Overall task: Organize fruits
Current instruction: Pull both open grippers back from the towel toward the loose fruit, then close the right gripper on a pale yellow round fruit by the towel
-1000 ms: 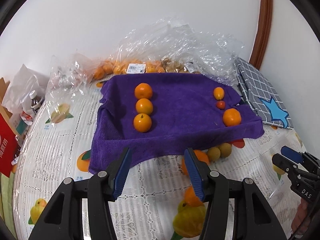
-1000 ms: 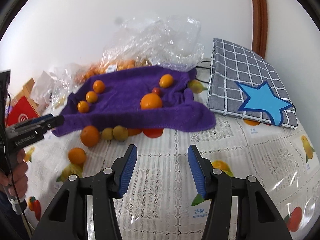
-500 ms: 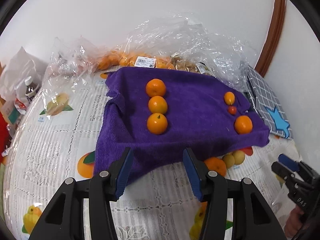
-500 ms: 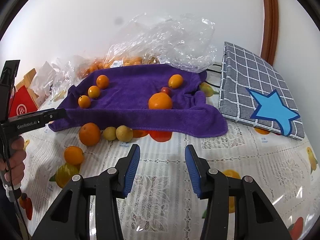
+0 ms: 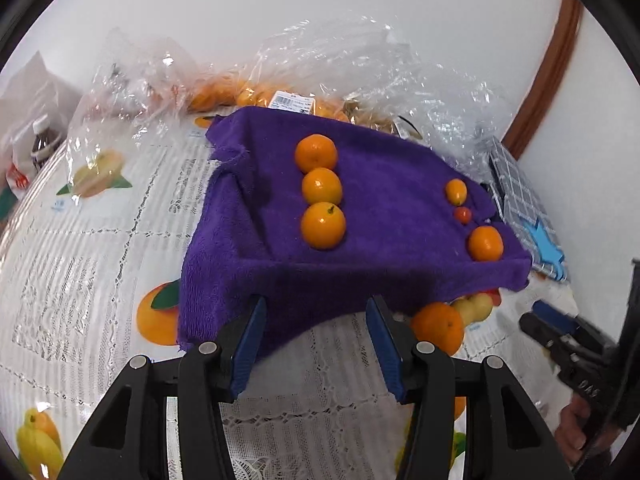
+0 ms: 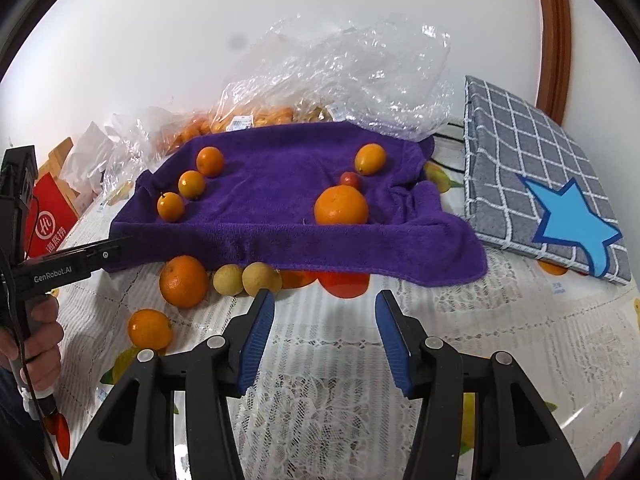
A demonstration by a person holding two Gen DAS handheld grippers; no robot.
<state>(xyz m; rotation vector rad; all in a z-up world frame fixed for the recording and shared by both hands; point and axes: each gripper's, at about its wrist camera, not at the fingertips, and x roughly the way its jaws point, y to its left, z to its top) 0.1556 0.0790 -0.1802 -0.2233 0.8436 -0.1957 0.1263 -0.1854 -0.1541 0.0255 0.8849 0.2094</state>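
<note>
A purple towel carries three oranges in a column on its left. A kumquat, a small red fruit and a larger orange lie on its right. Loose in front of the towel are an orange, two pale yellow fruits and a smaller orange. My left gripper stands open just short of the towel's front edge, holding nothing. My right gripper hovers over the tablecloth close to the yellow fruits, its jaws opening with nothing between them.
Clear plastic bags with more oranges lie behind the towel. A grey checked pouch with a blue star rests at the right. A red box and a bottle stand at the left. The tablecloth is white lace printed with fruit.
Both grippers have come closer to the towel and lower; it fills more of each view. The left view has shifted, with the loose fruits now at its right.
</note>
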